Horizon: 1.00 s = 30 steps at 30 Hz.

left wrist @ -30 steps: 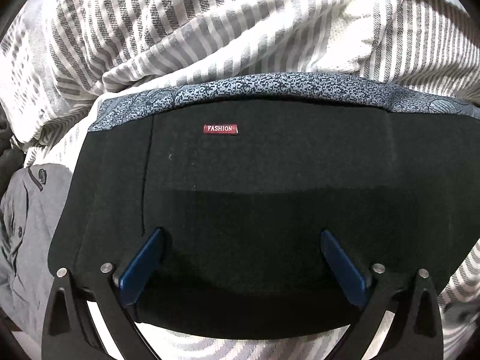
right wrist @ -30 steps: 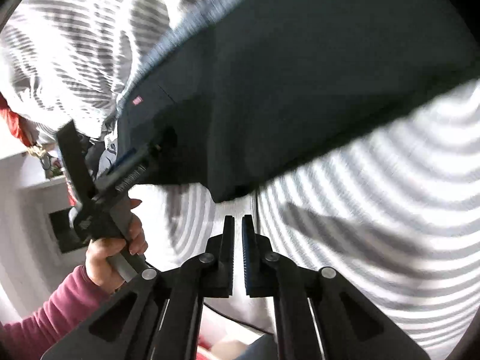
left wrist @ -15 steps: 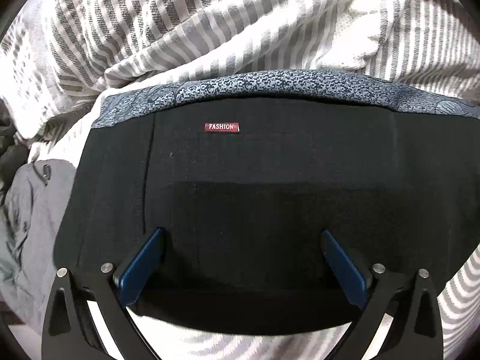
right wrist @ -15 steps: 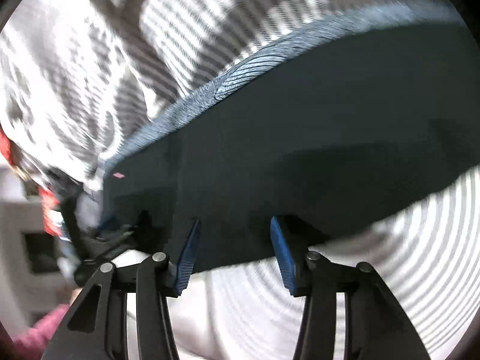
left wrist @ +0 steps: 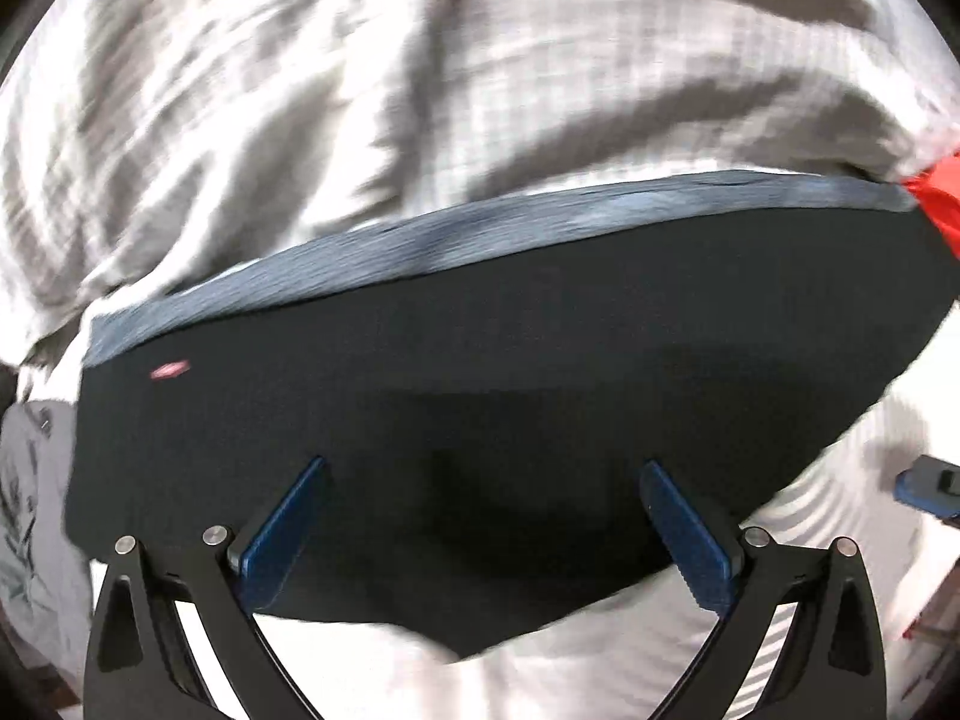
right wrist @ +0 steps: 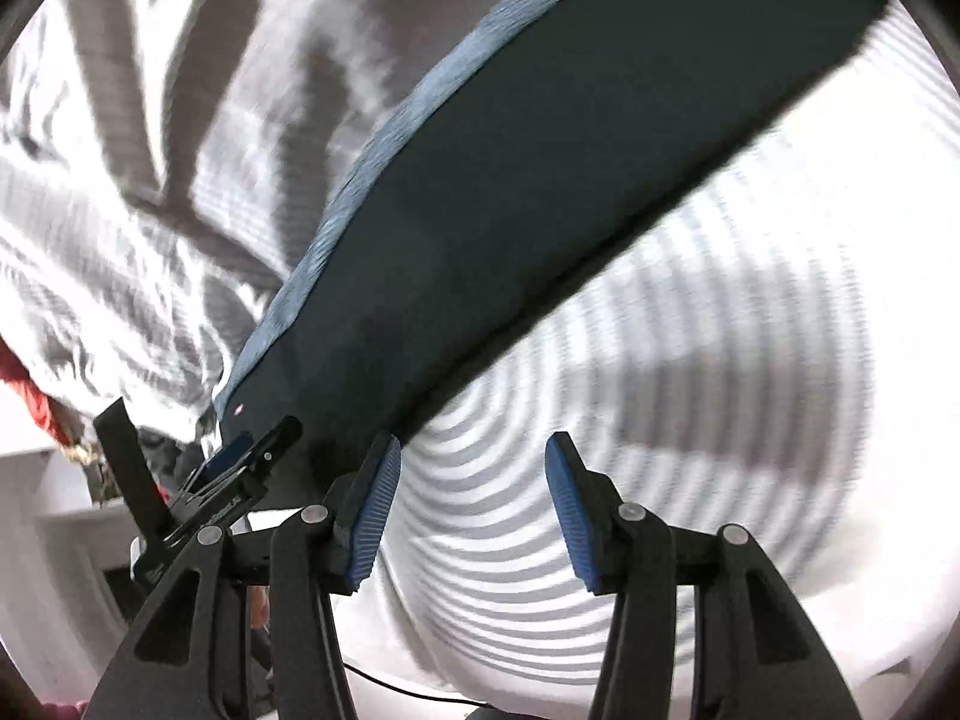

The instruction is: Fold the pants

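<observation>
The black folded pants [left wrist: 480, 372] with a blue-grey patterned waistband [left wrist: 420, 240] and a small red label [left wrist: 170, 369] lie flat on the striped bedding. My left gripper [left wrist: 486, 516] is open, its blue pads over the pants' near edge, holding nothing. In the right wrist view the pants [right wrist: 540, 180] run diagonally from upper right to lower left. My right gripper [right wrist: 471, 510] is open and empty above the striped sheet, its left pad [right wrist: 375, 510] beside the pants' near edge. The left gripper [right wrist: 234, 480] shows at the pants' lower left corner.
Grey-and-white striped bedding [left wrist: 360, 90] lies rumpled behind the pants and smooth in front [right wrist: 690, 390]. A grey garment [left wrist: 30, 480] lies at the left. Something red [left wrist: 936, 204] sits at the right edge. A blue object [left wrist: 930, 489] is at the far right.
My right gripper has gone from shut to open and moved toward the pants' near edge. My left gripper stays open and has shifted right along the pants; the label now sits further left.
</observation>
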Motion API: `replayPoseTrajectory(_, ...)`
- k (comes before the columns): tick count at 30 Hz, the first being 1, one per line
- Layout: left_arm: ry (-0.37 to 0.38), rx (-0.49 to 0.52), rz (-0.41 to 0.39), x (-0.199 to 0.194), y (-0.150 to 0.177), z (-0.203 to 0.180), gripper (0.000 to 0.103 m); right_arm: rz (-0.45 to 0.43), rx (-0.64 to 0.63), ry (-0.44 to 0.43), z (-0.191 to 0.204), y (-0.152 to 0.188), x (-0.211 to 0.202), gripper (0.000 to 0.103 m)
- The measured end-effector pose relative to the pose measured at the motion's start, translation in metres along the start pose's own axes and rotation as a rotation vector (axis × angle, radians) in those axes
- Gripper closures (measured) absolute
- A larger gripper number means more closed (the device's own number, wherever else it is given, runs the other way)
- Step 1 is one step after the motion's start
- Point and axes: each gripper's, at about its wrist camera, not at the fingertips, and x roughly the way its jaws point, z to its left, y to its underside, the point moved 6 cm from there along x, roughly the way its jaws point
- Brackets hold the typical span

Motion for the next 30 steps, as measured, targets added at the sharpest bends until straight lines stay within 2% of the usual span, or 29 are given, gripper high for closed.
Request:
replayPoseTrajectory(6,0.048,0.016,-0.014,0.002,-0.035,-0.076,0.0,-0.112,0.019,0.075,-0.034,-0.047,-0.043,0.048)
replayPoseTrajectory(9,0.046,0.011,-0.011,0.006,-0.05,-0.099,0.0,-0.152,0.045,0.117,-0.053,-0.071,-0.06,0.048)
replayPoseTrajectory(13,0.023,-0.002,-0.002,0.011,-0.066,-0.119,0.0,-0.212,0.068,0.164,-0.073,-0.101,-0.083,0.048)
replayPoseTrajectory(18,-0.001,-0.038,0.023,0.027,-0.069,-0.134,0.0,-0.312,0.069,0.213,-0.09,-0.133,-0.108,0.048)
replayPoseTrajectory(22,-0.028,-0.04,0.047,0.038,-0.069,-0.145,0.0,-0.346,0.073,0.239,-0.107,-0.158,-0.114,0.048)
replayPoseTrajectory(24,-0.04,-0.035,0.06,0.044,-0.066,-0.15,0.0,-0.341,0.077,0.261,-0.118,-0.164,-0.114,0.048)
replayPoseTrajectory(26,-0.053,-0.032,0.069,0.049,-0.065,-0.155,0.0,-0.338,0.134,0.264,-0.137,-0.162,-0.115,0.048)
replayPoseTrajectory(30,-0.069,-0.029,0.082,0.057,-0.068,-0.165,0.0,-0.34,0.27,0.215,-0.176,-0.149,-0.129,0.048)
